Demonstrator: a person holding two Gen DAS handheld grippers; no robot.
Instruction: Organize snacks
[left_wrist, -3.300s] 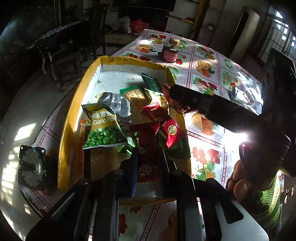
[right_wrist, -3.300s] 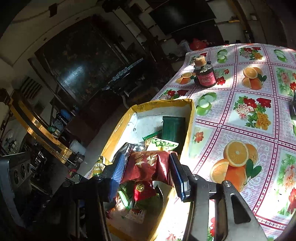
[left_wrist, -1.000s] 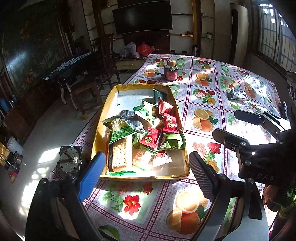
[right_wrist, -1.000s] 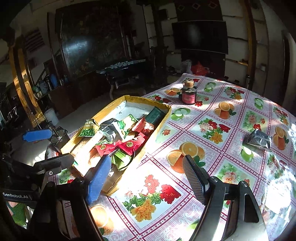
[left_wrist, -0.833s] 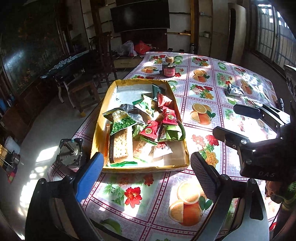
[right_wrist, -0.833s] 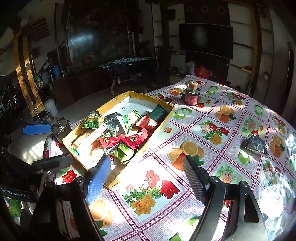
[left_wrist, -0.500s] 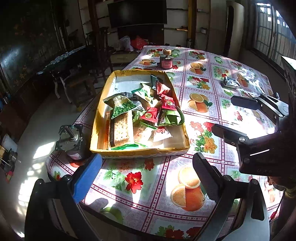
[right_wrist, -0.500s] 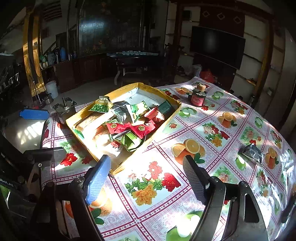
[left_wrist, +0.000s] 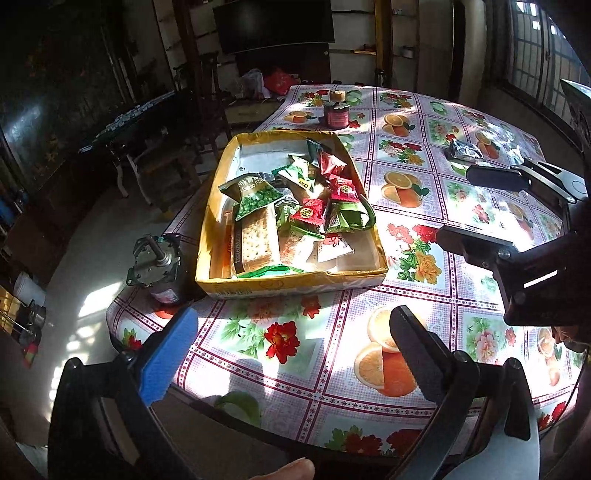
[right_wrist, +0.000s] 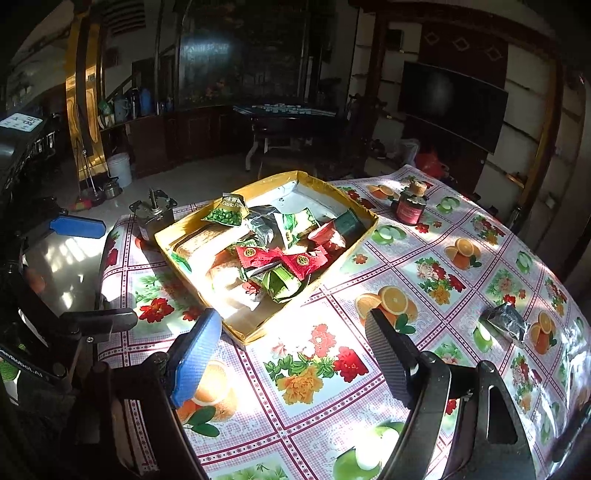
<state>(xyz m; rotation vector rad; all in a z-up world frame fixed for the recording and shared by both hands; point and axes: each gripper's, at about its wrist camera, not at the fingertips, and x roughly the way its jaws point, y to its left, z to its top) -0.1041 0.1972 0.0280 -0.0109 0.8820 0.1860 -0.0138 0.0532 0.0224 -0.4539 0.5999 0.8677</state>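
Snacks (left_wrist: 295, 206) sit heaped in the yellow box (left_wrist: 291, 286) on the table (left_wrist: 443, 206), corralled by its walls. You hold both grippers, left (left_wrist: 291, 354) and right (right_wrist: 291, 354), back above the tablecloth, fingers apart and empty. One foil pack (right_wrist: 506, 323) lies well apart.

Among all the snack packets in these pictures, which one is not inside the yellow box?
The silver foil packet. It lies alone on the flowered tablecloth, far to the right of the yellow box, while every other packet sits piled inside that box.
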